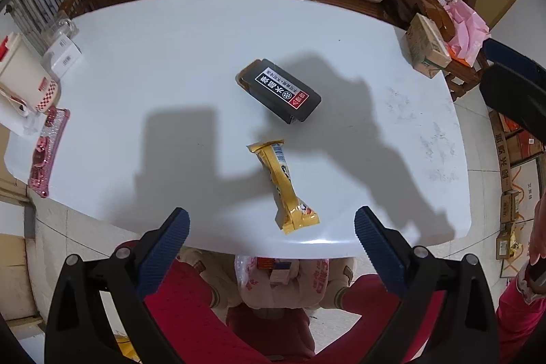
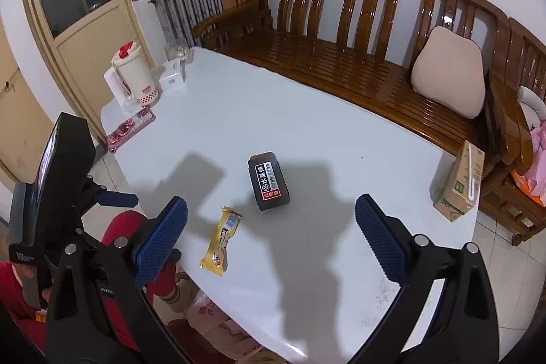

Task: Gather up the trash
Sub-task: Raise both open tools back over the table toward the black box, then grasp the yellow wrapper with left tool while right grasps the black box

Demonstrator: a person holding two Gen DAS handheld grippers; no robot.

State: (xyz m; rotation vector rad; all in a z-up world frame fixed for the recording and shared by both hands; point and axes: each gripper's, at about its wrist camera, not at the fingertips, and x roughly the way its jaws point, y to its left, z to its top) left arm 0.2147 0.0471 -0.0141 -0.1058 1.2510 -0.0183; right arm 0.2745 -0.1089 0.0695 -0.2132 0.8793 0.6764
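White table (image 1: pixel 170 57) before a wooden bench (image 2: pixel 341 74). Near its front edge, a yellow snack wrapper (image 1: pixel 283 183); just beyond, apart, a black box (image 1: pixel 278 94). Left gripper (image 1: pixel 271 229) spread wide, empty; right gripper (image 2: pixel 271 220) likewise. Under the table, possibly a plastic bag (image 1: pixel 273 282).
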